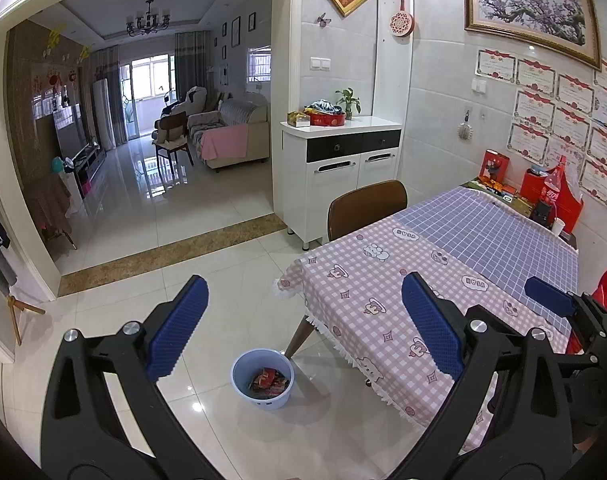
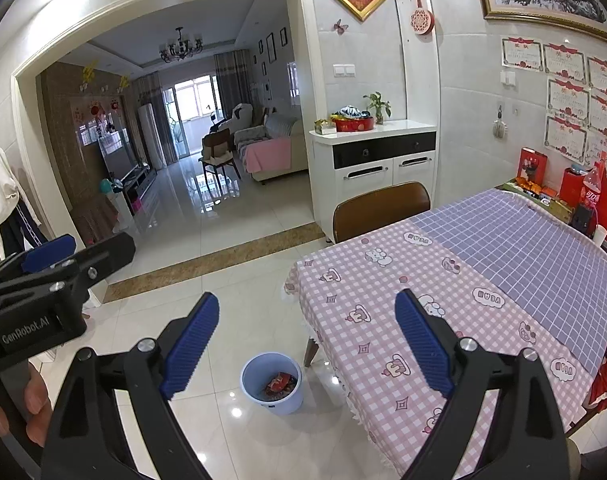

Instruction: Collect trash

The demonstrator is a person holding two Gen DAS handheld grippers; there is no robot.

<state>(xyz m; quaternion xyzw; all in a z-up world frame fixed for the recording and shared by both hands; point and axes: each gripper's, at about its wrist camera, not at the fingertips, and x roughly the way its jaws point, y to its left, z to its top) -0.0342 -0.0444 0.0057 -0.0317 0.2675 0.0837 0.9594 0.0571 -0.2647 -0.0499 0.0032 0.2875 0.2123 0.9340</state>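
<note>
A pale blue bin (image 1: 262, 379) stands on the white floor tiles by the table's near corner, with red wrappers (image 1: 268, 381) lying inside it. My left gripper (image 1: 303, 300) hangs open above it, nothing between its blue pads. In the right wrist view the same bin (image 2: 271, 382) and its red wrappers (image 2: 280, 384) sit below my right gripper (image 2: 307, 312), which is also open and empty. The left gripper (image 2: 49, 258) shows at the left edge of the right wrist view, held by a hand (image 2: 35, 404). One blue finger (image 1: 549, 300) of the right gripper shows at the right of the left wrist view.
A table with a pink and lilac checked cloth (image 1: 443, 280) fills the right side. A brown chair (image 1: 365, 208) stands at its far end and a white cabinet (image 1: 339, 168) behind. Red boxes and a cola bottle (image 1: 551, 190) line the wall. Glossy floor leads into a living room.
</note>
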